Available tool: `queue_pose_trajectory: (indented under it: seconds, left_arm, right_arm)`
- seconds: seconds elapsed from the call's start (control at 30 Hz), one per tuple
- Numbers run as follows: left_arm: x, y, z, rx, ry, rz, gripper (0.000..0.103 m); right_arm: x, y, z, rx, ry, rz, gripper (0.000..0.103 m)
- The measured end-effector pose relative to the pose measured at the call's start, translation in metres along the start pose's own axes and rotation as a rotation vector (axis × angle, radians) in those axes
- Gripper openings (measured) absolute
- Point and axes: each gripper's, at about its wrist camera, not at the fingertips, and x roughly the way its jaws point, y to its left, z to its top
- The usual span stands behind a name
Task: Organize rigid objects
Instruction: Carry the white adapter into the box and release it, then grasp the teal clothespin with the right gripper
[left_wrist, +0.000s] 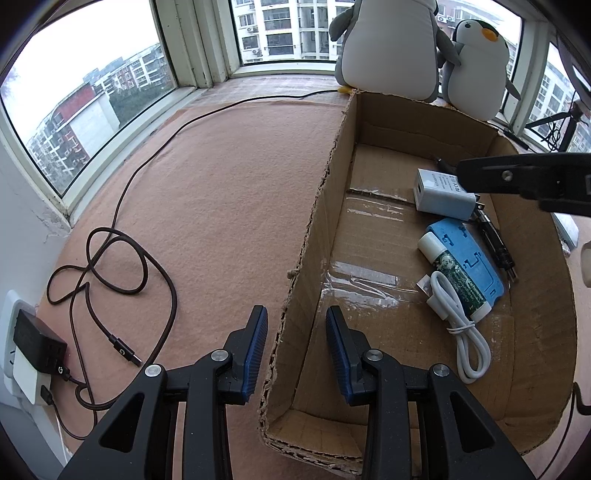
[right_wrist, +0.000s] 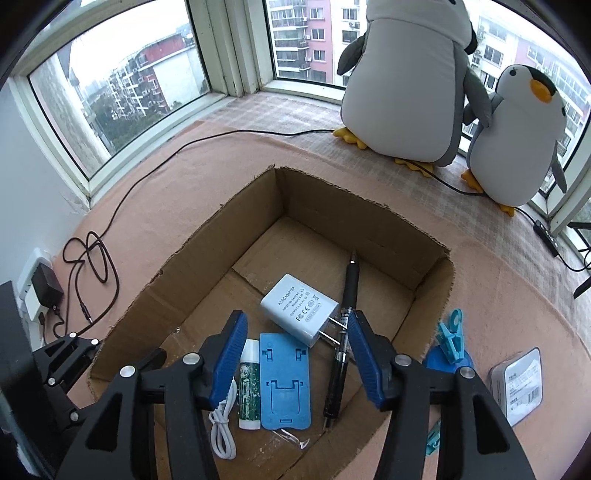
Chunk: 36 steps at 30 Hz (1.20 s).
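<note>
An open cardboard box (left_wrist: 314, 206) (right_wrist: 177, 258) sits on the pink mat. Inside lie a white AC adapter (right_wrist: 301, 308) (left_wrist: 441, 194), a blue phone stand (right_wrist: 284, 384) (left_wrist: 469, 254), a white and green tube (right_wrist: 248, 387) (left_wrist: 456, 275), a black pen (right_wrist: 345, 328) and a coiled white cable (right_wrist: 223, 432) (left_wrist: 458, 325). My right gripper (right_wrist: 295, 347) is open and empty above the box, over the stand and adapter. My left gripper (left_wrist: 297, 332) is open and empty, its jaws on either side of the box's left wall without touching it.
A blue clip (right_wrist: 450, 339) and a clear packaged item (right_wrist: 519, 384) lie on the mat right of the box. A black charger (left_wrist: 37, 345) with a dark cable (left_wrist: 122, 258) sits at the left wall. Two plush penguins (right_wrist: 406, 81) stand by the window.
</note>
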Motion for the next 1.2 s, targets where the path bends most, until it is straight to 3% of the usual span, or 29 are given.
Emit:
queue_pose_trajectory:
  seconds: [0.33,0.57,0.87,1.2]
  left_arm:
    - [0.0,0.0,0.0,0.01,-0.002,0.008,0.036]
    - [-0.001,-0.003,-0.001,0.022,-0.006,0.02,0.036]
    - [-0.002,-0.007,-0.003,0.03,-0.008,0.034,0.036]
    - [-0.002,-0.008,-0.002,0.027,-0.007,0.034,0.036]
  right_arm:
    - [-0.048,-0.035,-0.023,0.073,-0.054,0.014,0.053]
    - [-0.076,-0.088,-0.067,0.201,-0.063,0.0,0.053]
    - [-0.056,-0.121,-0.112,0.344,0.003,-0.016,0.053]
    - [-0.013,-0.124,-0.102,0.417,0.043,-0.049,0.052]
